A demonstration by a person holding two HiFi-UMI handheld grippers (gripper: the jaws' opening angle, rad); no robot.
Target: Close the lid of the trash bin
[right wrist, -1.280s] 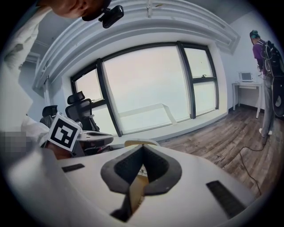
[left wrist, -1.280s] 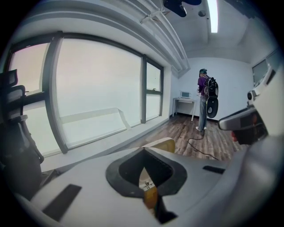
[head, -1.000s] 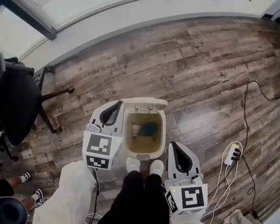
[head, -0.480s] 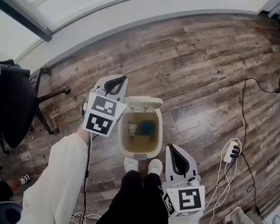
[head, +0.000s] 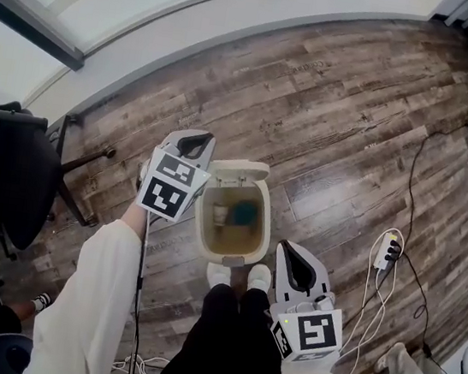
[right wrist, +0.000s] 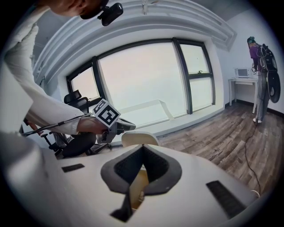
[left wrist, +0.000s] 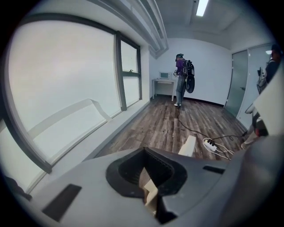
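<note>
While the bin (head: 204,221) sits open on the floor (head: 340,110) with its lid (head: 238,172) upright at the far edge, and the left hand-held gripper (head: 196,139) beside it and the right hand-held gripper (head: 288,252) are both pressed together empty, a sideways shove could tip it.

Cream trash bin (head: 228,258); brown wood-grain floor (head: 340,110).
</note>
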